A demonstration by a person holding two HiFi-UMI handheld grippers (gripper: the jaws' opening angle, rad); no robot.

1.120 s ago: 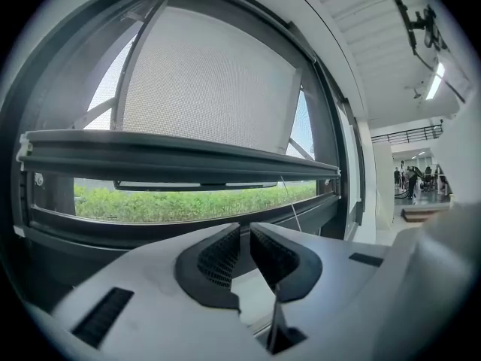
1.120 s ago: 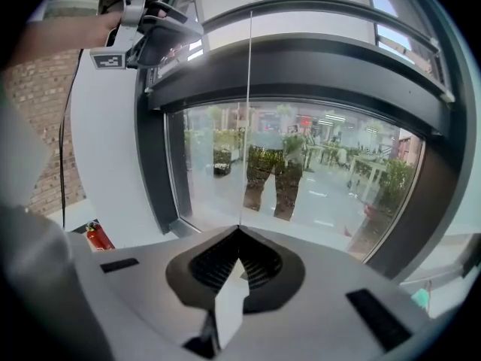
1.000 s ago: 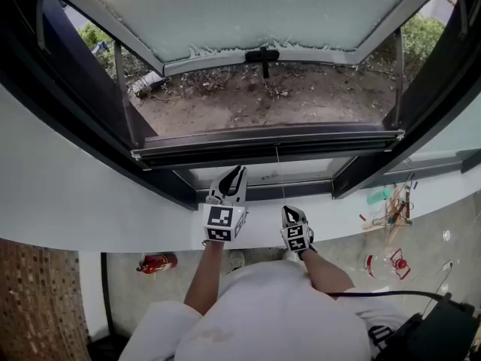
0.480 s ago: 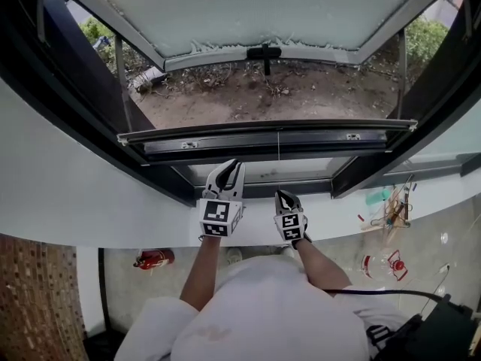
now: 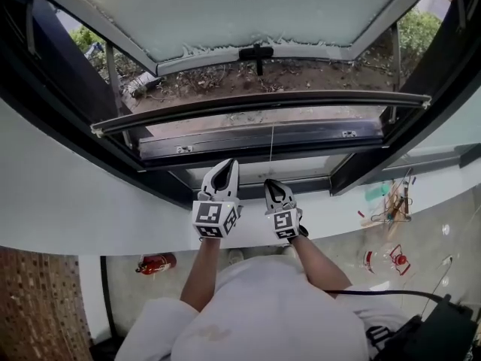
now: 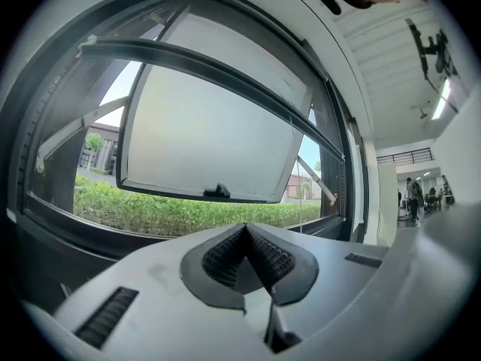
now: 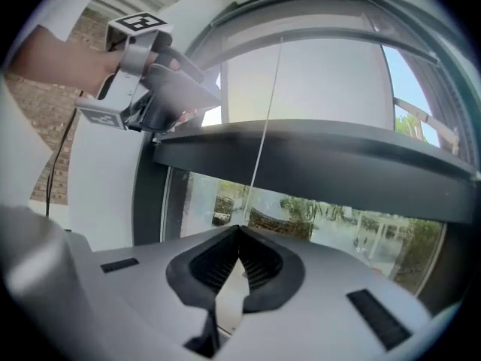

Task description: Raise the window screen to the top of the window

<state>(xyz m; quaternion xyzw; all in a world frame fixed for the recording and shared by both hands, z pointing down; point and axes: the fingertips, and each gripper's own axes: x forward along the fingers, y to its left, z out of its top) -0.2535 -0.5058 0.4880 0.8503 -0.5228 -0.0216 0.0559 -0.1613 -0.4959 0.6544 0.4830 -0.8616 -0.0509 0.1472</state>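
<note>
Seen from above the person's head, a wide window fills the top of the frame, its frosted glass sash [image 5: 248,10] swung outward over bare soil and shrubs, with a black handle [image 5: 256,53] at the middle of its edge. The window screen's dark rail [image 5: 263,100] runs across the whole opening from side to side. It stands clear above the lower frame [image 5: 248,143], partway up the opening and well short of the top. A thin pull cord [image 5: 271,153] hangs straight down from the middle of the rail to the right gripper [image 5: 270,185].

In the right gripper view the jaws are pressed fully together and the cord runs down across the rail toward their tips. It appears to be pinched there, though the cord is too fine to follow all the way in.

The left gripper [image 5: 224,167] is held just beside the right one, pointing toward the lower frame. Its own view shows the ribbed pads closed against each other with nothing between them.

Both grippers sit over a white sill [image 5: 90,201], with the person's forearms and white clothing below. A red fire extinguisher [image 5: 156,262] lies on the floor at the lower left.
</note>
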